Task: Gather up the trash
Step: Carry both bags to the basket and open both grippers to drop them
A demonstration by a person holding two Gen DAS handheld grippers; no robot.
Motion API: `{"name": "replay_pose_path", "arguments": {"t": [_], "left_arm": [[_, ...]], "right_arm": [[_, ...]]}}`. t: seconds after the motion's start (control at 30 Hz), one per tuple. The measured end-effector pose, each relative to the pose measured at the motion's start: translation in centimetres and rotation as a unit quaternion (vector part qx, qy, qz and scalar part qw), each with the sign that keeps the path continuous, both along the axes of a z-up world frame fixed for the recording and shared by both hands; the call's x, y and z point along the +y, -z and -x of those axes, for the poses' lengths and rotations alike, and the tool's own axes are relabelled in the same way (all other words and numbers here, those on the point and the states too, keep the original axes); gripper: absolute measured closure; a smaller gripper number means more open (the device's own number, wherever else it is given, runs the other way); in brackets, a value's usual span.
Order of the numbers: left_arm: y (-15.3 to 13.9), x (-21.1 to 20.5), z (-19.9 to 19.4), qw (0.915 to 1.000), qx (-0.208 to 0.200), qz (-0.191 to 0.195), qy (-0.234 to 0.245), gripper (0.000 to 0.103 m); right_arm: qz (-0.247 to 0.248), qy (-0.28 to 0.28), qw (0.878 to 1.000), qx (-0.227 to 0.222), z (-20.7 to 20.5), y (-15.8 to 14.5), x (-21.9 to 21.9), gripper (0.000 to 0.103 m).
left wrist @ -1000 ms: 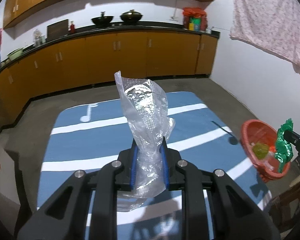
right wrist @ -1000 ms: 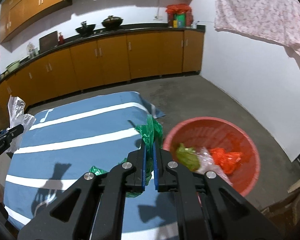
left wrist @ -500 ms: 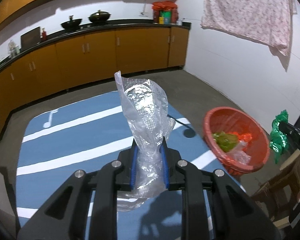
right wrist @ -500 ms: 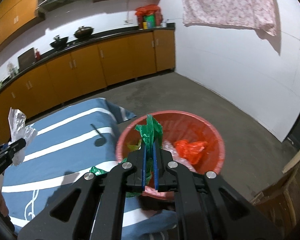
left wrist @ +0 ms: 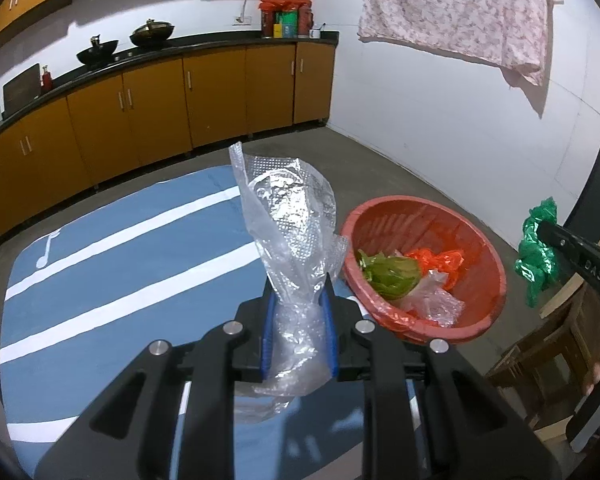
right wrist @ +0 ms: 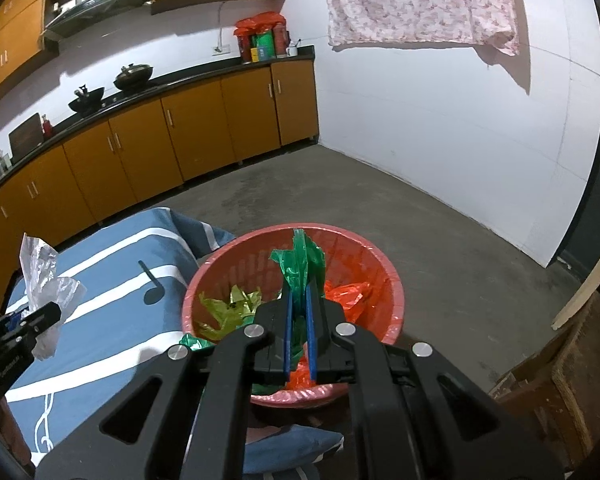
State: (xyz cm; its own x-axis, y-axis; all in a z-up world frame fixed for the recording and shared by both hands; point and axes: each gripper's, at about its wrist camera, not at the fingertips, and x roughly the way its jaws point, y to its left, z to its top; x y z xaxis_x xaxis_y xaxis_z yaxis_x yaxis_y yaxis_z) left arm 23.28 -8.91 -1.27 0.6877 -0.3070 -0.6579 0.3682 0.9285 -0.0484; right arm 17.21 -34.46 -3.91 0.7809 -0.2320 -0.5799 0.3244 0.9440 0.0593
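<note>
- We are gripping a crinkled sheet of clear plastic [left wrist: 290, 236] in our left gripper [left wrist: 299, 300]; its blue-lined fingers [left wrist: 269, 322] are clenched on the sheet's gathered lower part, and the dimpled, bubble-textured upper part is standing up as a loose, glossy cone.
- We are pinching a thin green plastic bag [right wrist: 302, 266] in our right gripper [right wrist: 299, 312]; its fingers are closed tight on the film, which is fanning out above them in shiny, wrinkled folds.
- The green bag is hanging over the round red basket [right wrist: 384, 264], a plastic tub with ribbed, slotted walls and a thick rolled rim.
- Inside the basket, a yellow-green wrapper [right wrist: 230, 308], an orange-red bag [right wrist: 346, 294] and a piece of crumpled clear film [left wrist: 432, 300] are lying together.
- In the left wrist view, the basket is sitting just beside the right edge of the blue cloth [left wrist: 100, 280], and the clear plastic is rising above that cloth, near the basket's rim.
- The cloth is looking matte and smooth, with white stripes and a white music note printed on it.
- Around us, orange-brown wooden cabinets [left wrist: 160, 100] are running under a dark counter bearing two black woks [left wrist: 152, 34].
- The floor [right wrist: 380, 192] is showing as rough grey concrete, and a pink floral fabric [right wrist: 416, 4] is hanging against the white wall.
</note>
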Motion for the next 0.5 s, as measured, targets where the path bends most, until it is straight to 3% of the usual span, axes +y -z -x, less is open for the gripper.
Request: {"name": "replay_pose_path", "arguments": {"t": [0.27, 0.5], "left_arm": [[0.5, -2.5, -1.5, 0.9991, 0.018, 0.025, 0.028, 0.082], [1.7, -7.4, -3.3, 0.9972, 0.028, 0.024, 0.065, 0.082]], "right_arm": [[-0.009, 0.018, 1.0, -0.011, -1.1, 0.0, -1.4, 0.097], [-0.011, 0.035, 0.999, -0.013, -3.1, 0.6, -3.1, 0.097]]}}
